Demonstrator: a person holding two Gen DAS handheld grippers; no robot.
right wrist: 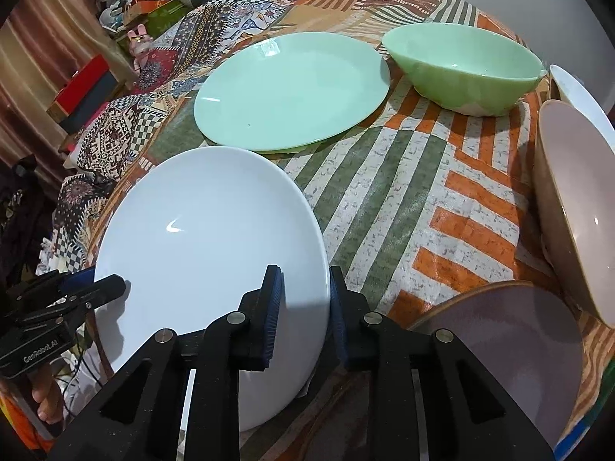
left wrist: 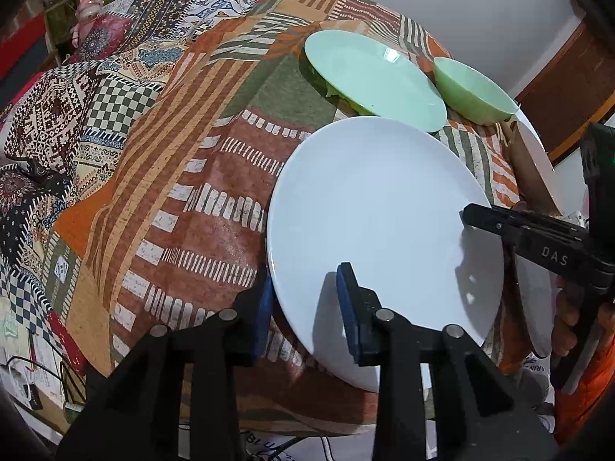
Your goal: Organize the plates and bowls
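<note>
I had both tongs on the white plate (left wrist: 380,223), which sat at the near edge of the bench (right wrist: 403,176) with its rim hanging a little past that edge. My left tongs (left wrist: 305,303) were closed down narrow on the plate's near-left rim, one blue pad (left wrist: 346,307) on top of the plate and the other under it. My right tongs (right wrist: 305,315) pinched the plate's right rim the same way, jaws drawn in tight with the rim between the pads. In the left view the right tongs reached in from the right side, a hand (left wrist: 572,315) wrapped on the handle. Behind the white plate, toward the middle of the bench, lay the green plate (right wrist: 288,88), its near rim just beside the white one. The green bowl (right wrist: 465,69) stood close to the right of the green plate, toward the far edge. Along the right edge stood a pink bowl (right wrist: 576,199), and a mauve plate (right wrist: 507,330) lay at the near right corner. A patterned cloth (left wrist: 192,176) covered the bench.
</note>
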